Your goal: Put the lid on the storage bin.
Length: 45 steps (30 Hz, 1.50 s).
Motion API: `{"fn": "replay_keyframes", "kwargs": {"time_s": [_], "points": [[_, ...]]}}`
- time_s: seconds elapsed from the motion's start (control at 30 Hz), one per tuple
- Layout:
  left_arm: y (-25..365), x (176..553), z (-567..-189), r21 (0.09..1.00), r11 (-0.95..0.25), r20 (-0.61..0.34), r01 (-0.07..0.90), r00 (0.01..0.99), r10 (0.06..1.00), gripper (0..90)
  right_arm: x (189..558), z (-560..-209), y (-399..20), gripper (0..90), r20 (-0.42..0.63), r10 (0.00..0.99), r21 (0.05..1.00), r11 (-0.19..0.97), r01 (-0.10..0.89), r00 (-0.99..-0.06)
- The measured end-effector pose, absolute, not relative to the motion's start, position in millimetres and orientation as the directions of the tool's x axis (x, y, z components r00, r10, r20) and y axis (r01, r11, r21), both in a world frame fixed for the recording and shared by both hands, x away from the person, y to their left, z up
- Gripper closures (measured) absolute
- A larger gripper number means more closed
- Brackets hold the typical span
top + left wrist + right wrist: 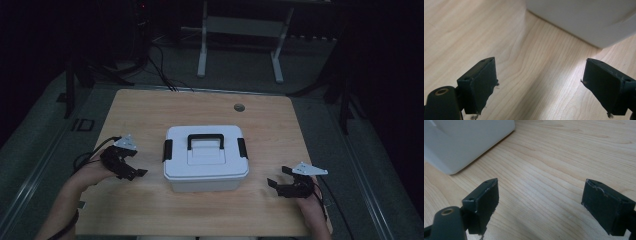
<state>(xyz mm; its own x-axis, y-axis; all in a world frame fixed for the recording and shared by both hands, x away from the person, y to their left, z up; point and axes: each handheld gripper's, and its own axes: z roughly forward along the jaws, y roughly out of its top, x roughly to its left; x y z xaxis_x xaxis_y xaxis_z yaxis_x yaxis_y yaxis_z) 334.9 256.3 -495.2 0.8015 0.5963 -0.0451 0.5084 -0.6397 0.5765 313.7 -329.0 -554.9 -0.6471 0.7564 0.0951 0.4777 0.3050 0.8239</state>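
Note:
A white plastic box (pixel 205 159) with a black carry handle (pixel 205 140) and a black latch on each side stands shut in the middle of the wooden table (pixel 150 107). My left gripper (pixel 136 164) is held low over the table to the box's left, jaws open and nothing between them. On the opposite side, close to the front edge, my right gripper (pixel 277 176) is open and holds nothing too. The box's lower corner (pixel 599 25) lies ahead of the left gripper (pixel 539 85). Before the right gripper (pixel 540 205) rises another white corner of the box (pixel 461 142).
A small round grommet (pixel 239 107) sits in the table's far edge. Beyond the table stand a white frame on two legs (pixel 240 30) and cables on a dark floor. Bare wood surrounds the box on every side.

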Motion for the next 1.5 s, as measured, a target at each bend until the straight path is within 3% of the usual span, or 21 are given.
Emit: {"fn": "replay_keyframes", "kwargs": {"time_s": [0.33,0.63,1.07,1.37,1.5], "points": [[252,325,-526,0.571,-0.629,-0.076,0.528,0.797,0.599,11.7,313,-553,-331,13.9,0.090,0.768,0.834,0.290,0.469,-0.634],[246,320,-541,0.561,-0.639,-0.046,0.526,0.791,0.611,10.7,314,-554,-330,13.9,0.086,0.766,0.831,0.298,0.470,-0.637],[247,310,-553,0.613,-0.543,-0.051,0.574,0.714,0.698,10.7,313,-554,-330,13.9,0.084,0.769,0.829,0.299,0.473,-0.634],[248,302,-550,0.662,-0.486,0.024,0.571,0.631,0.775,9.0,314,-555,-331,13.9,0.078,0.781,0.833,0.291,0.471,-0.620],[251,298,-551,0.668,-0.457,0.015,0.588,0.602,0.798,9.0,313,-554,-332,13.9,0.077,0.783,0.833,0.290,0.472,-0.617]]}}
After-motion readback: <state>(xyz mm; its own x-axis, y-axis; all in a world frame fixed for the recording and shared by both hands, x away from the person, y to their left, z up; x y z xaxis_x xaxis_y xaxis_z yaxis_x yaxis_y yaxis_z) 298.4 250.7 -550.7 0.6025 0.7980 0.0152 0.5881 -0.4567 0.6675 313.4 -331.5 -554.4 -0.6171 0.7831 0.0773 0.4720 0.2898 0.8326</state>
